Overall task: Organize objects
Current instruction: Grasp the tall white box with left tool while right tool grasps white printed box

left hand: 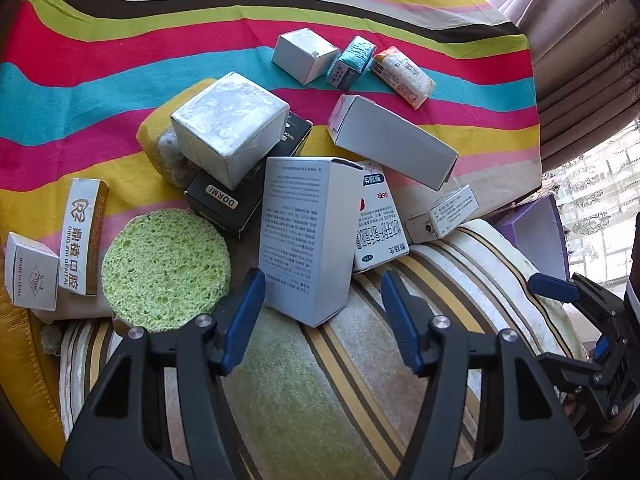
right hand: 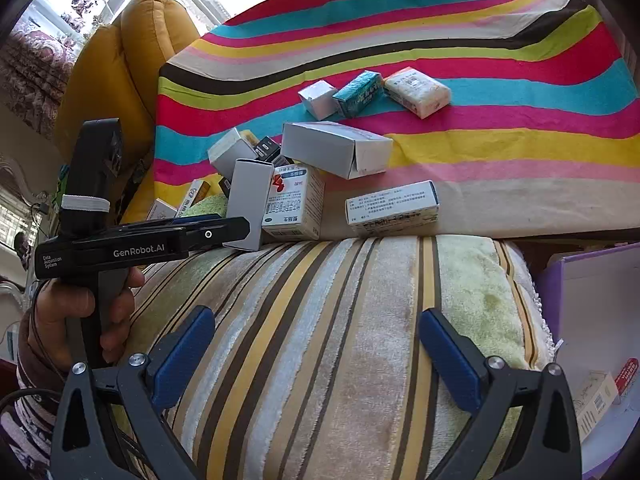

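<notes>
Several small boxes lie jumbled on a rainbow-striped cloth [left hand: 120,80]. My left gripper [left hand: 322,284] is open, its blue pads on either side of an upright white box with printed text [left hand: 308,236], not gripping it. A green round sponge [left hand: 166,268] lies left of it. A red-marked medicine box [left hand: 378,220] leans to its right. In the right wrist view my right gripper [right hand: 316,320] is open and empty over a striped towel [right hand: 320,340]; the upright box [right hand: 250,204] stands by the left gripper [right hand: 224,228].
A silver cube box [left hand: 228,128] sits on a black DORMI box [left hand: 224,204]. Three small packs [left hand: 352,62] lie in a row at the back. A long white box [right hand: 394,206] lies near the towel edge. A purple container [right hand: 600,320] stands at right, a yellow cushion [right hand: 132,52] at left.
</notes>
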The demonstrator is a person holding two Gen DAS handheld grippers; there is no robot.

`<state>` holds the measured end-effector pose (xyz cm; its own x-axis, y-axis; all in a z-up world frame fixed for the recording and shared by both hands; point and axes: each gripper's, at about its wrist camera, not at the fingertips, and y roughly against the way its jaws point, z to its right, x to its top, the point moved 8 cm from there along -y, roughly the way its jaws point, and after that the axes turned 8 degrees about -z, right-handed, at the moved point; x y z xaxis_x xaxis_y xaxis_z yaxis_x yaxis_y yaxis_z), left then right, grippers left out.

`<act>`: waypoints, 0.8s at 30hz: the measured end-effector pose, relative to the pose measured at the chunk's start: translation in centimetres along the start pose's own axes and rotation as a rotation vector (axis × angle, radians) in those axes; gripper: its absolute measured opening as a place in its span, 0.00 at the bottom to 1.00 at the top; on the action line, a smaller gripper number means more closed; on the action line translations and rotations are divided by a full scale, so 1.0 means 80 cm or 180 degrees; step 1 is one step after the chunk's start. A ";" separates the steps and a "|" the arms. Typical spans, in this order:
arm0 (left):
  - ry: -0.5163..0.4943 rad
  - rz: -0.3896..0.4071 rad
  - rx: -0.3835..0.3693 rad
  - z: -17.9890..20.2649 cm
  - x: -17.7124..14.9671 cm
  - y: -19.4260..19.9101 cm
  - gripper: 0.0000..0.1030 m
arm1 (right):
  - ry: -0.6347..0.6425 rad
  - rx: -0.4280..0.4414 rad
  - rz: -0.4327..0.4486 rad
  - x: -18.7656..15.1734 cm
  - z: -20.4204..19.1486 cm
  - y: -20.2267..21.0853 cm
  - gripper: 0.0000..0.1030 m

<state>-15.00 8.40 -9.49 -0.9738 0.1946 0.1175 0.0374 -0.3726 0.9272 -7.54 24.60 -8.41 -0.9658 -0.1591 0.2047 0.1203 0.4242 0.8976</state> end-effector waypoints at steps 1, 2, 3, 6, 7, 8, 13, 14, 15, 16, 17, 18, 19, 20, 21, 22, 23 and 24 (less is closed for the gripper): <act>0.0017 -0.0049 0.0008 -0.002 0.003 -0.005 0.62 | 0.0041 -0.0071 -0.0035 0.005 0.001 0.000 1.00; 0.0039 -0.0090 0.0031 -0.004 0.004 -0.010 0.62 | 0.0120 -0.0171 -0.0064 0.010 0.003 0.000 1.00; 0.0059 -0.0127 0.0022 -0.005 0.005 -0.014 0.62 | 0.0198 -0.0283 -0.0090 0.017 0.003 -0.001 1.00; 0.0089 -0.0177 -0.0003 -0.007 0.009 -0.022 0.58 | 0.0376 -0.0429 -0.0095 0.039 0.005 0.003 1.00; 0.0092 -0.0175 0.0005 -0.006 0.011 -0.023 0.56 | 0.0438 -0.0536 -0.0077 0.047 0.005 0.005 1.00; 0.0085 -0.0163 -0.0007 -0.006 0.013 -0.024 0.55 | 0.0465 -0.0665 -0.0042 0.057 0.006 0.006 1.00; 0.0085 0.0024 -0.0024 -0.005 0.008 -0.018 0.47 | 0.0276 -0.0756 0.0344 0.091 0.017 0.024 1.00; 0.0093 0.0073 -0.0049 -0.006 0.005 -0.014 0.46 | 0.0220 -0.0680 0.0382 0.095 0.020 0.026 1.00; 0.0107 0.0136 -0.0056 -0.007 0.002 -0.009 0.43 | 0.0176 -0.0653 0.0377 0.100 0.022 0.025 1.00; 0.0116 0.0211 -0.0068 -0.009 0.000 -0.003 0.41 | 0.0157 -0.0668 0.0367 0.104 0.023 0.023 1.00; 0.0127 0.0288 -0.0095 -0.009 -0.003 0.002 0.40 | 0.0159 -0.0696 0.0364 0.107 0.024 0.021 1.00; 0.0143 0.0355 -0.0105 -0.010 -0.006 0.007 0.39 | 0.0180 -0.0763 0.0357 0.109 0.025 0.016 1.00; 0.0162 0.0410 -0.0113 -0.012 -0.008 0.010 0.39 | 0.0220 -0.0811 0.0333 0.109 0.024 0.011 1.00; 0.0172 0.0478 -0.0127 -0.012 -0.009 0.015 0.39 | 0.0227 -0.0842 0.0301 0.109 0.025 0.004 1.00; 0.0174 0.0563 -0.0144 -0.012 -0.011 0.021 0.39 | 0.0227 -0.0872 0.0263 0.108 0.026 -0.004 1.00; 0.0177 0.0649 -0.0152 -0.013 -0.011 0.028 0.38 | 0.0238 -0.0908 0.0225 0.104 0.028 -0.013 1.00; 0.0176 0.0727 -0.0160 -0.010 -0.010 0.033 0.38 | 0.0242 -0.0988 0.0176 0.101 0.032 -0.023 1.00; 0.0168 0.0796 -0.0184 -0.010 -0.012 0.039 0.38 | 0.0259 -0.1061 0.0118 0.097 0.035 -0.033 1.00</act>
<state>-14.13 6.33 -7.03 -0.9463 0.0429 0.3205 0.2672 -0.4547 0.8497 -15.96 24.72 -10.25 -0.9395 -0.2254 0.2580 0.2365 0.1184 0.9644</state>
